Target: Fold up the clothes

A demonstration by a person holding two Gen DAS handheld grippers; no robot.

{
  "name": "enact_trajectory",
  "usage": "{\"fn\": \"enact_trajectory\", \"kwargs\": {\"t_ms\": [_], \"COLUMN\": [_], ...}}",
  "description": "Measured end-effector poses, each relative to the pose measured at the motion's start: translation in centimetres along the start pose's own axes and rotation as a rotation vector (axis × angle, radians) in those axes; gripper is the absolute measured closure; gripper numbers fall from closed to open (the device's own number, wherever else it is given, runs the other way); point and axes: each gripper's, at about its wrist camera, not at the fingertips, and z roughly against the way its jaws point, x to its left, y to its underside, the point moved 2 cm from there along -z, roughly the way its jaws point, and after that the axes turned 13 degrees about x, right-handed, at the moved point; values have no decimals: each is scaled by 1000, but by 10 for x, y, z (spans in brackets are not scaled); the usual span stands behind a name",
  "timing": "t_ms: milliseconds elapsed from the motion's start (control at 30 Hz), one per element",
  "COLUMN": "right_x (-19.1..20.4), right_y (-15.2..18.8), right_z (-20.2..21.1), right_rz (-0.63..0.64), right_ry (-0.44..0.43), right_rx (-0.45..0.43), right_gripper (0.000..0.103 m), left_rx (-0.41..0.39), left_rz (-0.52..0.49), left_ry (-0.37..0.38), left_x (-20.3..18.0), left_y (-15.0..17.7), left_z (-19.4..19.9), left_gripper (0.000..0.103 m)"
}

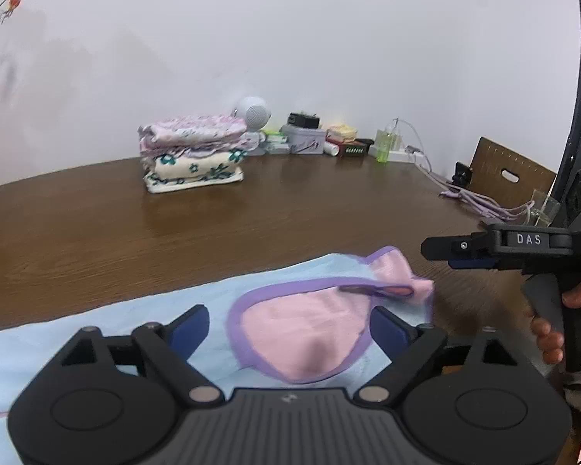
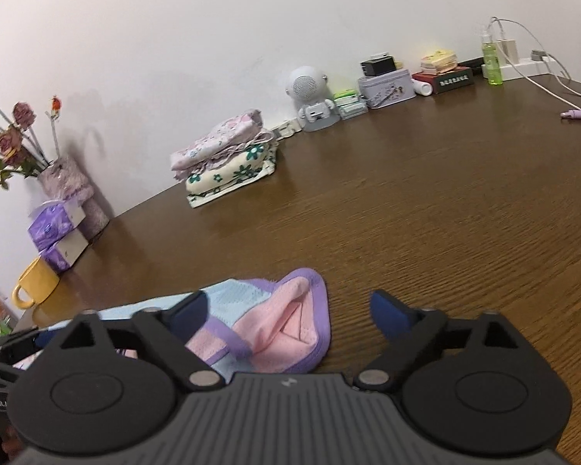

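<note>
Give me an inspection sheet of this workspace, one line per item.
Surface: brown wooden table.
Job's things: blue garment with pink lining lies flat at the near edge; folded stack by the wall.
Clutter: robot speaker, tin, green bottle, tissue packs, yellow mug.
Grippers: left gripper and right gripper open over the garment.
Cables: purple and white, far right.
Surroundings: white wall, flowers.

Brown wood table: blue/pink garment flat, folded stack nr wall.
</note>
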Motion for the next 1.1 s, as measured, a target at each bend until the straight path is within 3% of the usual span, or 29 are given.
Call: {"fn": "enact_trajectory", "kwargs": {"t_ms": [333, 433, 600, 700, 833, 1100], "right_x": [6, 10, 22, 28, 27, 45], "right_y": [7, 12, 16, 17, 20, 33], "right_z": [3, 6, 10, 7, 13, 16], "right_rz": [81, 94, 116, 210, 225, 310], "right_ry": [1, 8, 117, 83, -16, 97], "right_rx": [34, 2, -42, 20, -2, -66], "right_gripper": [0, 0, 0, 0, 0, 0], "left_rx": [-14, -10, -4, -7, -5, -5], "left_rz": [61, 76, 99, 110, 106, 133], "left_ry": [-21, -35, -123, -193, -248, -267], "left_x": [-24, -29, -35, -39, -39, -32], "left_y": [9, 12, 16, 17, 17, 18], "left_z": [1, 1, -1, -1, 0, 6], "left_gripper": [3, 3, 3, 3, 3, 3]}}
